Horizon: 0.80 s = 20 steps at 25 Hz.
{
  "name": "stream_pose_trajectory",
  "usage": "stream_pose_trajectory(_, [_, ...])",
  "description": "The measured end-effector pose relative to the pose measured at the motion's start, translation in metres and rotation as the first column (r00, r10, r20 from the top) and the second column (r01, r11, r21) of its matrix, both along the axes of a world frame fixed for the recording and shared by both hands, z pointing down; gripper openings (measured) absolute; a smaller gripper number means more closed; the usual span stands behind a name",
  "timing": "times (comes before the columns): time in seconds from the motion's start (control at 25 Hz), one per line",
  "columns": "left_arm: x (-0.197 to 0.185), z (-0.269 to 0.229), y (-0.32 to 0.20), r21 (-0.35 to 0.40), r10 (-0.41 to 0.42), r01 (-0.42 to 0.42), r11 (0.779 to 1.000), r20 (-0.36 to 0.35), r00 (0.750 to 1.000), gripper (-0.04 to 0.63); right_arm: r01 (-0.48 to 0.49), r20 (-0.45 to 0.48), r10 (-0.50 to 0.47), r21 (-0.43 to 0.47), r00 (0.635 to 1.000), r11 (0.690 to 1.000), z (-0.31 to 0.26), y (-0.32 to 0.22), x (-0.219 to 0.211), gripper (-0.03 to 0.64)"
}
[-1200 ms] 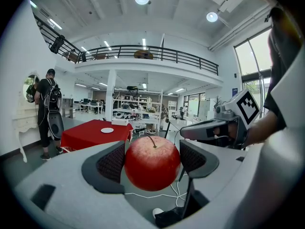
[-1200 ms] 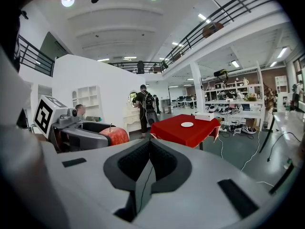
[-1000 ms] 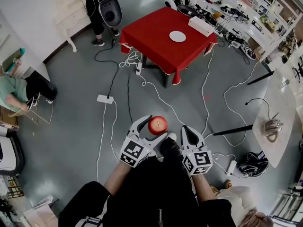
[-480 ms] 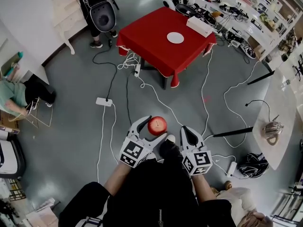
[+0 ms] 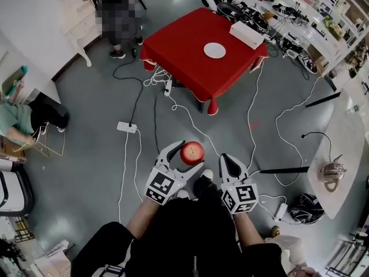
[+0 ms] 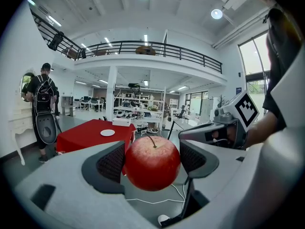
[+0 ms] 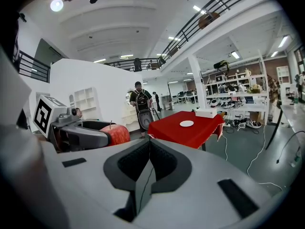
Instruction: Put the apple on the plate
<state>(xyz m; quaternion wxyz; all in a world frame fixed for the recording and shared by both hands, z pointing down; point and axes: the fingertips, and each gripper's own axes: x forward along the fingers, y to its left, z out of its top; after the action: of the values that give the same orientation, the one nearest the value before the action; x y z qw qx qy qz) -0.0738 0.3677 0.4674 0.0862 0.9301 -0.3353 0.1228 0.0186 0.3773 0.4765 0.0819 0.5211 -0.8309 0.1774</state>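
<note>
Between you and the red worktop [image 5: 184, 53] the grey floor [image 5: 81, 154] lies open, though white cables [image 5: 157, 74] and a power strip [image 5: 127, 127] trail across it. Bare cloth rings the plate [image 5: 214, 50]. A white box [image 5: 247, 34] sits well right of it, and a person [image 5: 118, 16] stands off the worktop's left corner.

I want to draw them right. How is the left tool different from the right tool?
The left tool's jaws stand apart, one on each side of the red apple; the right tool's jaws are pressed together. The left tool carries the apple; the right tool carries nothing. Both are grey and face the red table with the white plate.
</note>
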Motion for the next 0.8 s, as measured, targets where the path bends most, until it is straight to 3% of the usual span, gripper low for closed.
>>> stream_pose_trajectory(0.32, [0.027,-0.012,-0.055,0.012,-0.017,0.017,1.0,0.01,1.0,0.362,0.025,0.008,-0.024,-0.009,1.0,1.0,-0.008,-0.053,0.029,0.011])
stream_pose_trajectory(0.8, [0.066,-0.016,-0.091,0.017,-0.068,0.068,0.998,0.016,0.998,0.362,0.076,0.023,-0.076,0.008,0.997,0.997,-0.012,-0.092,0.066,0.011])
